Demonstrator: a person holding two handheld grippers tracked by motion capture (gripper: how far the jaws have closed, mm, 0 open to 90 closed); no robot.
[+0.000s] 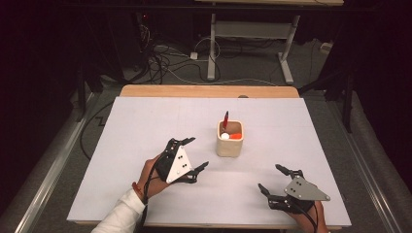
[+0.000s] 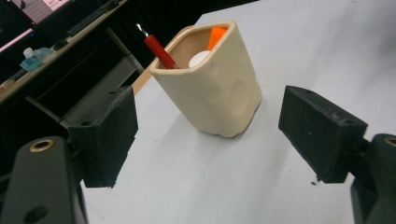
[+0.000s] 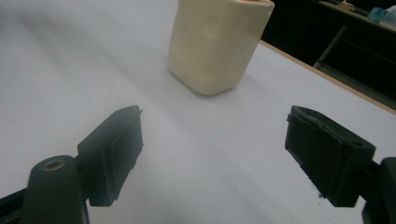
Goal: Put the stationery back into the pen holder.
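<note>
A cream cup [image 1: 230, 140] stands upright near the middle of the white table [image 1: 145, 126]. It holds a red-handled tool [image 1: 225, 119] that sticks out at the back, a white ball [image 1: 225, 136] and an orange piece [image 1: 235, 136]. My left gripper [image 1: 196, 153] hovers open just left of the cup, a hand behind it. In the left gripper view the cup [image 2: 210, 84], the red tool [image 2: 156, 46] and the orange piece [image 2: 216, 36] sit ahead between the spread jaws. My right gripper [image 1: 272, 178] is open at the front right, the cup [image 3: 217, 44] farther ahead of it.
A wooden strip [image 1: 209, 91] borders the table's far edge. Beyond it stand a desk frame [image 1: 252, 39] and loose cables [image 1: 165, 63] on the floor. Metal rails [image 1: 53, 160] run along both sides of the table.
</note>
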